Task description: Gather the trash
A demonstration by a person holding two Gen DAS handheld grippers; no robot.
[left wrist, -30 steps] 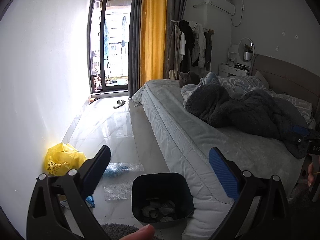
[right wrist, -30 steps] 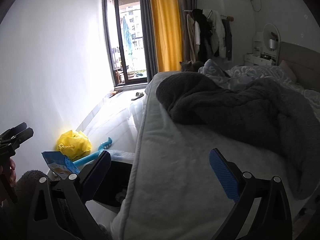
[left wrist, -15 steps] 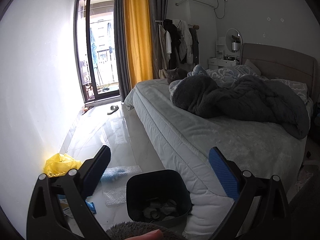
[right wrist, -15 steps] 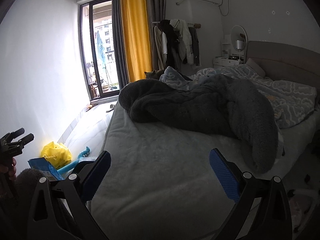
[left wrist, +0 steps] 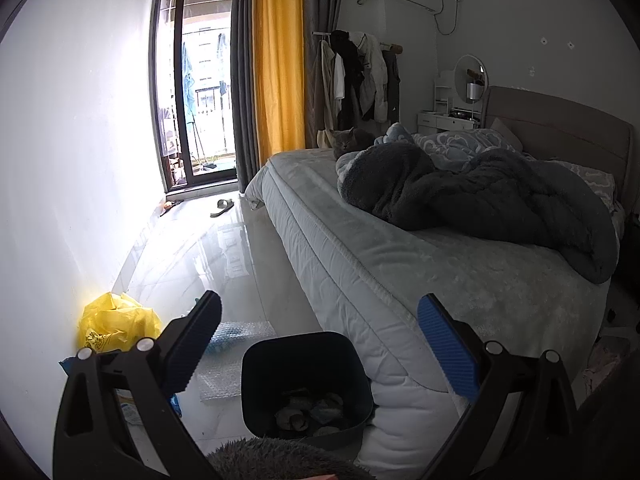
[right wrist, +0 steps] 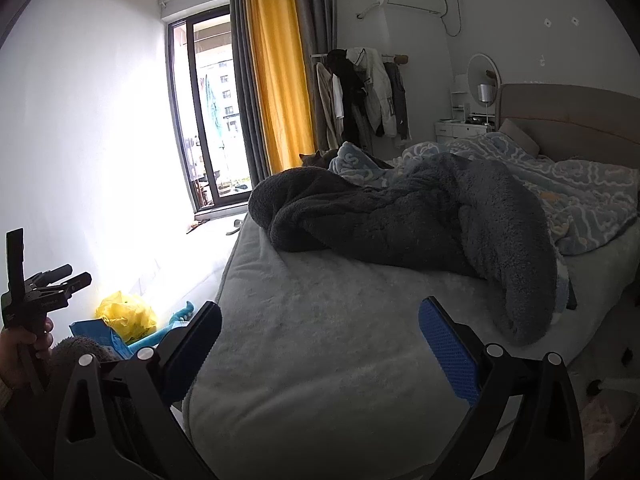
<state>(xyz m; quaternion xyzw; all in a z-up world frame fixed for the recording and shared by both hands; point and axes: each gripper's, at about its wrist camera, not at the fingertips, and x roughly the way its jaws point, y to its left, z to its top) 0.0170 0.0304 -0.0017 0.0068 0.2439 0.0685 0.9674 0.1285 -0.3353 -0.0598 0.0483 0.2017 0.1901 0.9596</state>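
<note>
Currently both grippers are spread and empty: the left gripper [left wrist: 318,344] points down over the black trash bin [left wrist: 304,380] at the bed's [left wrist: 400,264] foot corner, the right gripper [right wrist: 320,346] aims across the mattress. Loose trash lies floor-level, left of the bin along the wall: yellow plastic bag [left wrist: 116,322], bubble wrap sheets [left wrist: 234,332], blue packet [right wrist: 102,334]. My read: left gripper is nearer, so it takes the pick — swing left and down.
</note>
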